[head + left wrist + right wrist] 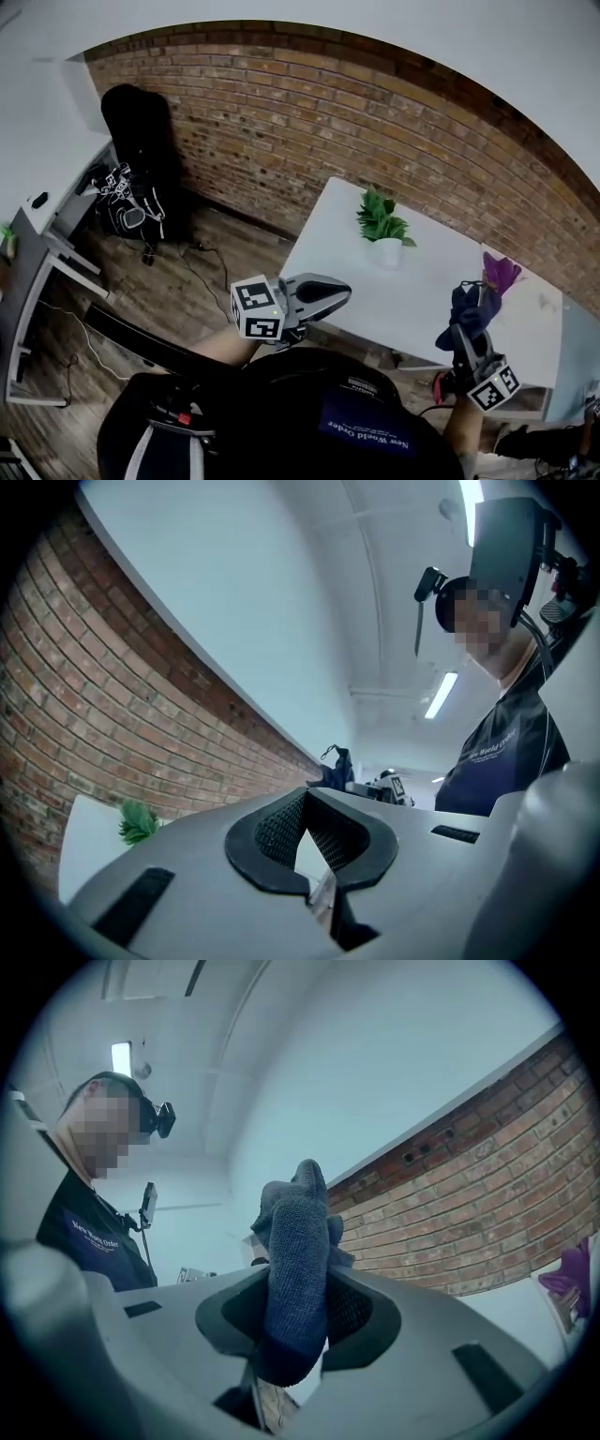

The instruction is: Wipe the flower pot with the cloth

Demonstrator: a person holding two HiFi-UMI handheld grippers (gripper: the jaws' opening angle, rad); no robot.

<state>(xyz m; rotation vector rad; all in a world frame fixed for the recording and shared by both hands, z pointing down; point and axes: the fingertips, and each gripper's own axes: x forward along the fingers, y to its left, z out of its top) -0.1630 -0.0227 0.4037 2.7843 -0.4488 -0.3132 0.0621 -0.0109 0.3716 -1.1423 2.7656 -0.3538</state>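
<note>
While both grippers hang in the air at the near side of the white table (427, 300), neither touches anything on it. The left gripper (343, 292) has its jaws pressed fully together with nothing between them; in the left gripper view the dark ribbed pads (281, 829) meet at their tips. The right gripper (466, 339) is clamped on the cloth (472, 309), a dark blue-grey terry piece. In the right gripper view the cloth runs down between the pads, and a bunched end sticks up well past the jaw tips.

The flower pot (386, 252), small and white, stands upright on the table toward its far side, near the brick wall (309, 122), with a leafy green plant (380, 218) in it. It sits between the two grippers in the head view, well apart from both and from the cloth. A purple thing (501, 272) lies on the table to the right, just beyond the raised cloth. Off to the left, a black bag (141, 178) leans against the wall on the wooden floor (187, 291).
</note>
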